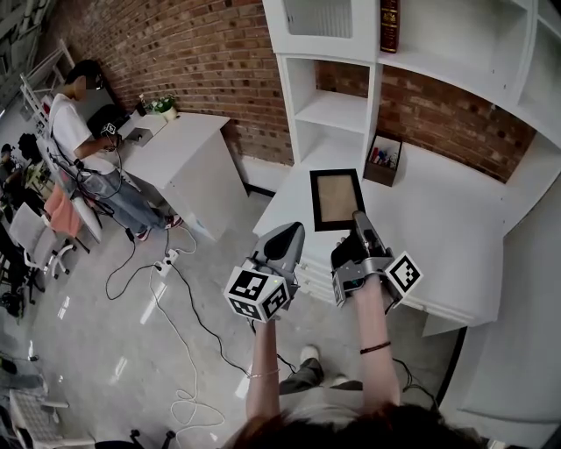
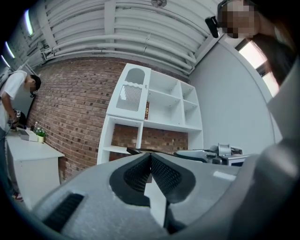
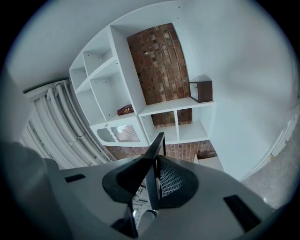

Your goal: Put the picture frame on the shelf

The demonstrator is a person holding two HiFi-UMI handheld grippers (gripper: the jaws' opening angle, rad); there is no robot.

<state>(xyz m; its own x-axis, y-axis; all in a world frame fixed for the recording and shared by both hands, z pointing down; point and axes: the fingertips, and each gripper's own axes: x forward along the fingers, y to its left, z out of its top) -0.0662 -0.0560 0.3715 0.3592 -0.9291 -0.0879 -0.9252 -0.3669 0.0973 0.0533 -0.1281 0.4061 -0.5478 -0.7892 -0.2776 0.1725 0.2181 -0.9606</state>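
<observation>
— Going from the left, what do you count?
— One person (image 1: 83, 131) at a side desk. Two grippers: left gripper (image 1: 291, 233) clenched on nothing, right gripper (image 1: 358, 219) clamping the one picture frame (image 1: 337, 199), level over the white desk (image 1: 438, 228).
— Any writing?
— One red book (image 1: 389, 24) on the shelf (image 1: 333, 110), spine unreadable. One brown box (image 1: 383, 160) stands below.

No readable text, print on book (image 1: 389, 24) spine illegible

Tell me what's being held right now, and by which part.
The right gripper holds the picture frame by its black border, at the near edge. The left gripper holds nothing.
</observation>
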